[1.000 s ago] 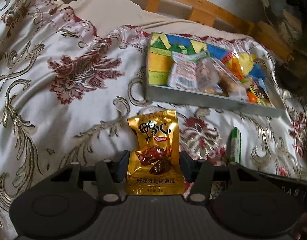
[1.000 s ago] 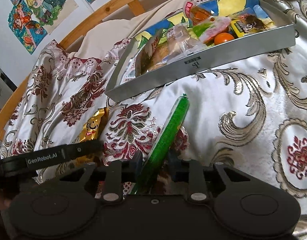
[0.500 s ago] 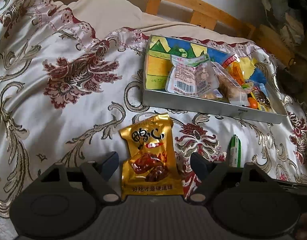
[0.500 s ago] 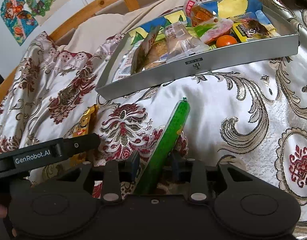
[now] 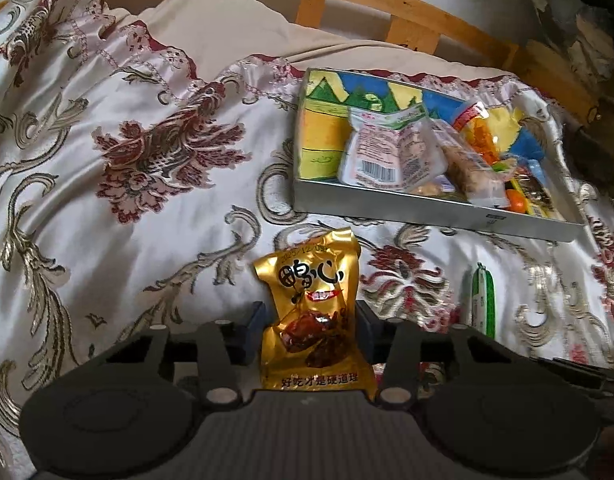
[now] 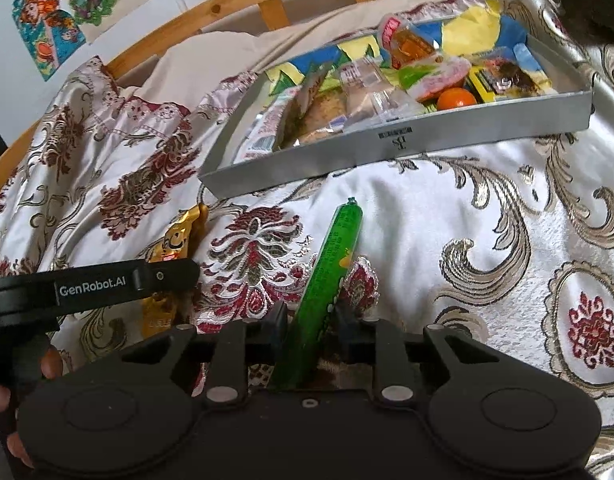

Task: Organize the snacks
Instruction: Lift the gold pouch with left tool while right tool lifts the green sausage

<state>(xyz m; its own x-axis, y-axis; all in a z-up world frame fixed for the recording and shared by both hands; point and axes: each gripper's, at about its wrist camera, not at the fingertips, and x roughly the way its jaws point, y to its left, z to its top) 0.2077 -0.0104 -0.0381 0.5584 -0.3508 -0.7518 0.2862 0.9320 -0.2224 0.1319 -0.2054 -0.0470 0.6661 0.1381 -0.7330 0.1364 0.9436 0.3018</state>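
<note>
Shiny white bedding with dark red flowers and gold swirls (image 5: 119, 216) covers the bed, and both snacks lie on it close to the tools. Nearest, the left gripper (image 5: 310, 326) has the crinkly gold foil snack packet (image 5: 313, 312) between its fingers; its jaws are closing, and the pads look to press the packet's sides. The packet's long way points straight ahead, away from the tool and toward the far side. Just to the right, the right gripper (image 6: 308, 326) has the long green sausage stick in shiny plastic (image 6: 329, 280) between its fingers; its jaws are closing too, and the pads seem to touch the stick low down. The stick's long way also runs from near to far, leaning a little right, and its far tip points at the tray. Farther off sits the flat silver tray with a colourful picture bottom (image 6: 387, 148), already holding several snacks. The tray lies ahead of both tools and a little right of the left one, so the right hand looks nearer to it. Behind it is a wooden bed rail (image 5: 347, 4).
</note>
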